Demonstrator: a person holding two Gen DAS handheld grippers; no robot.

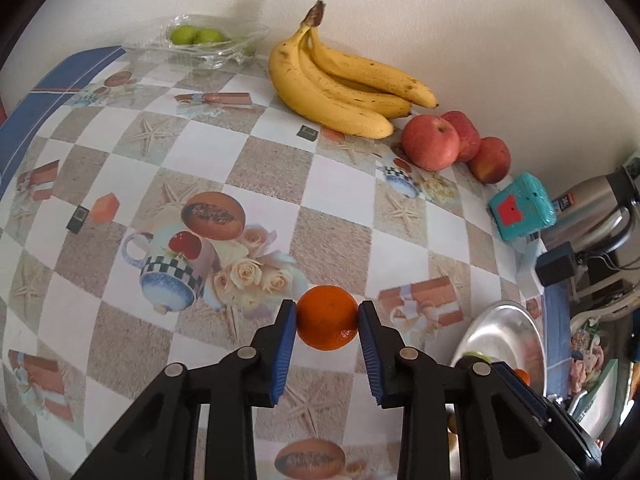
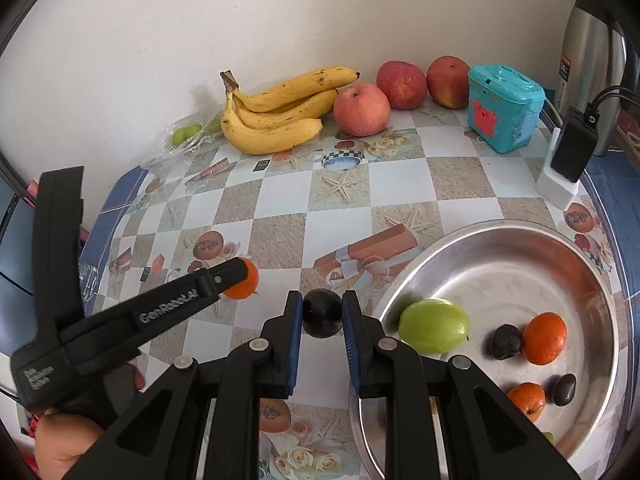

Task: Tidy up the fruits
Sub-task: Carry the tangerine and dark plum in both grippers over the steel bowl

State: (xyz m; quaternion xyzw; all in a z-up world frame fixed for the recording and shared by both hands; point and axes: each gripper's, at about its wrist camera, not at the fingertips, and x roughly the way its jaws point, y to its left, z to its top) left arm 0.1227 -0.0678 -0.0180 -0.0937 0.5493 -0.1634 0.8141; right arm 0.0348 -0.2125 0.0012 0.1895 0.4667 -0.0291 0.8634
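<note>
My left gripper is shut on an orange mandarin just above the patterned tablecloth; it also shows in the right wrist view. My right gripper is shut on a dark plum, left of the steel bowl. The bowl holds a green fruit, two mandarins, and two dark plums. Bananas and three red apples lie by the wall.
A clear plastic tray with green fruits stands at the back left. A teal box, a steel thermos and a black charger on a white block stand at the right edge.
</note>
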